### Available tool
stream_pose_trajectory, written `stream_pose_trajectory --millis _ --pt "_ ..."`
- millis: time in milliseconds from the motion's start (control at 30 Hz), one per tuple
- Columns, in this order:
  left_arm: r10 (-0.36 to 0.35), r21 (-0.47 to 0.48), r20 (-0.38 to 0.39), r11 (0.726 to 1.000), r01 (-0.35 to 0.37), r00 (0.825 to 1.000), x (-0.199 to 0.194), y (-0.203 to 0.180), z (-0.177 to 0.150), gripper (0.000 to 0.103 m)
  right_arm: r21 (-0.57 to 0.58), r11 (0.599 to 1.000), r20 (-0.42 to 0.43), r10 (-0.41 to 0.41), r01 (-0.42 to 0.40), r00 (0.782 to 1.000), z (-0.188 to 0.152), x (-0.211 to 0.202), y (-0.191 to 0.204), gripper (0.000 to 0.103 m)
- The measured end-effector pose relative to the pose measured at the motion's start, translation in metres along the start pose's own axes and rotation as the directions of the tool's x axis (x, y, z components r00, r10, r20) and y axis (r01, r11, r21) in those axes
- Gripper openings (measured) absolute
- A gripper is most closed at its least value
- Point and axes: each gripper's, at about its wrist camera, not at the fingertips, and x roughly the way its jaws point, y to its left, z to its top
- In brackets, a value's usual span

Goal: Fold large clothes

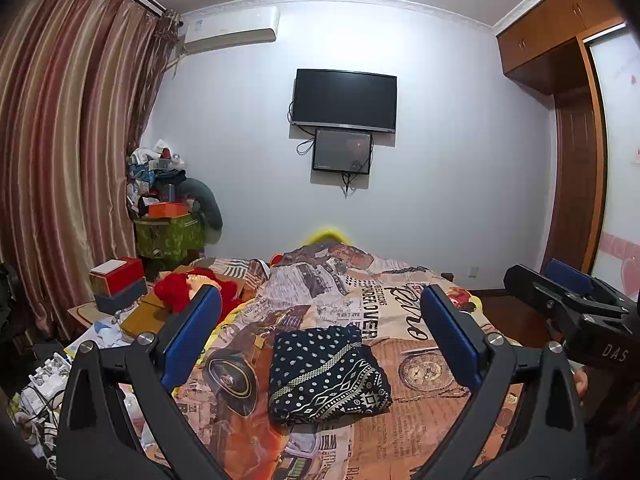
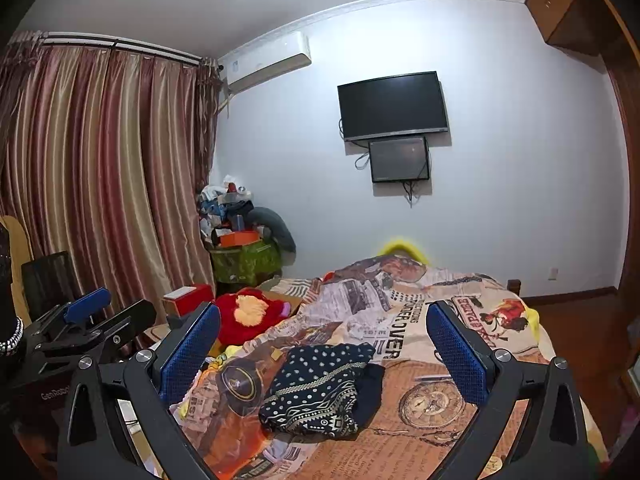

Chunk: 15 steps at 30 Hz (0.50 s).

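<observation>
A dark navy garment [image 1: 326,374] with white dots and a patterned band lies folded into a compact rectangle on the bed [image 1: 420,420]. The left gripper [image 1: 320,308] hovers above and in front of it, open, nothing between its blue pads. In the right wrist view the same folded garment [image 2: 320,388] rests between the spread fingers of the right gripper [image 2: 324,320], which is open and empty too. The right gripper [image 1: 560,292] also shows at the right edge of the left wrist view, and the left gripper [image 2: 100,312] at the left edge of the right wrist view.
The bed has a newspaper-print cover [image 2: 420,432]. A red plush toy [image 2: 248,316] and a red box [image 2: 188,298] lie at its left side. Cluttered boxes [image 1: 168,216] stand in the corner by the curtain [image 1: 60,160]. A wardrobe [image 1: 576,120] stands right.
</observation>
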Motion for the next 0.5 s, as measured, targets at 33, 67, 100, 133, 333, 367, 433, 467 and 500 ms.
stream_pose_trajectory --millis 33,67,100,133,333,367,433,467,500 --pt "0.0 0.0 -0.001 1.0 0.0 1.0 0.0004 -0.0001 -0.0002 0.1 0.001 1.0 -0.001 0.0 0.0 1.0 0.0 -0.0002 -0.0004 0.103" --pt "-0.001 0.0 -0.003 1.0 0.001 1.0 0.0008 0.0003 -0.0005 0.1 0.0 1.0 0.0 -0.001 0.001 1.0 0.0001 -0.0003 -0.0005 0.103" --pt "-0.002 0.001 -0.004 1.0 0.002 1.0 0.0013 0.0006 -0.0008 0.1 0.0 1.0 0.0 0.0 0.0 1.0 0.0 -0.0003 -0.0006 0.103" --pt "-0.002 0.001 -0.006 1.0 0.002 1.0 0.0015 0.0008 -0.0011 0.1 0.0 1.0 -0.001 0.0 0.0 1.0 0.0003 -0.0003 -0.0007 0.103" --pt "-0.003 -0.001 -0.005 1.0 0.003 1.0 0.0019 0.0009 -0.0014 0.101 0.001 1.0 0.0 -0.004 0.004 1.0 -0.0015 0.0011 -0.002 0.103" --pt "-0.002 -0.001 -0.005 1.0 0.002 1.0 0.0021 0.001 -0.0017 0.101 0.002 1.0 -0.001 -0.005 0.005 1.0 -0.0025 0.0015 -0.0024 0.103" --pt "-0.003 -0.001 -0.006 1.0 0.003 1.0 0.0022 0.0015 -0.0015 0.101 0.002 1.0 -0.001 -0.002 0.002 1.0 -0.0029 0.0014 -0.0026 0.103" --pt "-0.003 -0.002 -0.007 1.0 0.003 1.0 0.0023 0.0017 -0.0016 0.101 0.003 1.0 -0.003 -0.001 0.001 1.0 -0.0036 0.0017 -0.0029 0.103" --pt "-0.003 -0.002 -0.008 1.0 0.003 1.0 0.0023 0.0019 -0.0018 0.101 0.003 1.0 -0.003 -0.002 0.002 1.0 -0.0041 0.0021 -0.0027 0.103"
